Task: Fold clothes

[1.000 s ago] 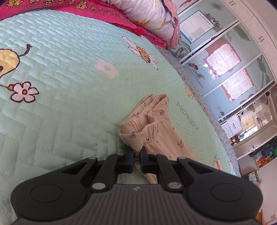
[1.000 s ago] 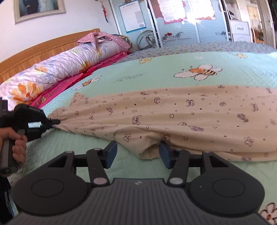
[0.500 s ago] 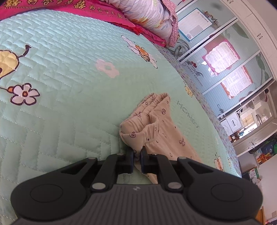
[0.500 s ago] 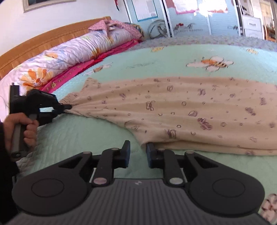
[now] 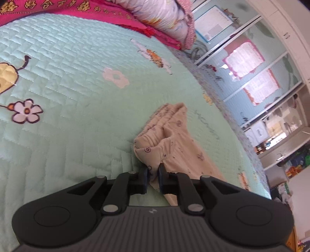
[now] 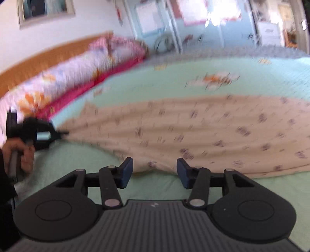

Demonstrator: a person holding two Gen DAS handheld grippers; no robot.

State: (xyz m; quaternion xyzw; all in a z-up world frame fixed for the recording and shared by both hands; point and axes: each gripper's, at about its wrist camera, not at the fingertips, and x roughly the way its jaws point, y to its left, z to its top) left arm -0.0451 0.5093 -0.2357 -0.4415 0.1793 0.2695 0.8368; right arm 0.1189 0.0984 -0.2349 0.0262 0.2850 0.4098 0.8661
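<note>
A beige printed garment (image 6: 193, 133) lies stretched across the mint green quilted bedspread (image 5: 67, 116); it also shows bunched in the left wrist view (image 5: 170, 139). My left gripper (image 5: 153, 174) is shut on the garment's bunched end, and it shows at the far left of the right wrist view (image 6: 58, 133), held by a hand. My right gripper (image 6: 155, 170) is open, its blue pads (image 6: 127, 170) on either side of a fold on the garment's near edge. The right wrist view is blurred by motion.
A floral rolled duvet (image 6: 73, 77) and a pink cover (image 5: 77, 7) lie along the wooden headboard (image 6: 38, 58). Glass cabinet doors with posters (image 5: 251, 67) stand beyond the bed's far edge.
My right gripper, nearly shut at the garment's near edge half a second ago, has opened wide. The left gripper still holds the bunched end and has shifted a little.
</note>
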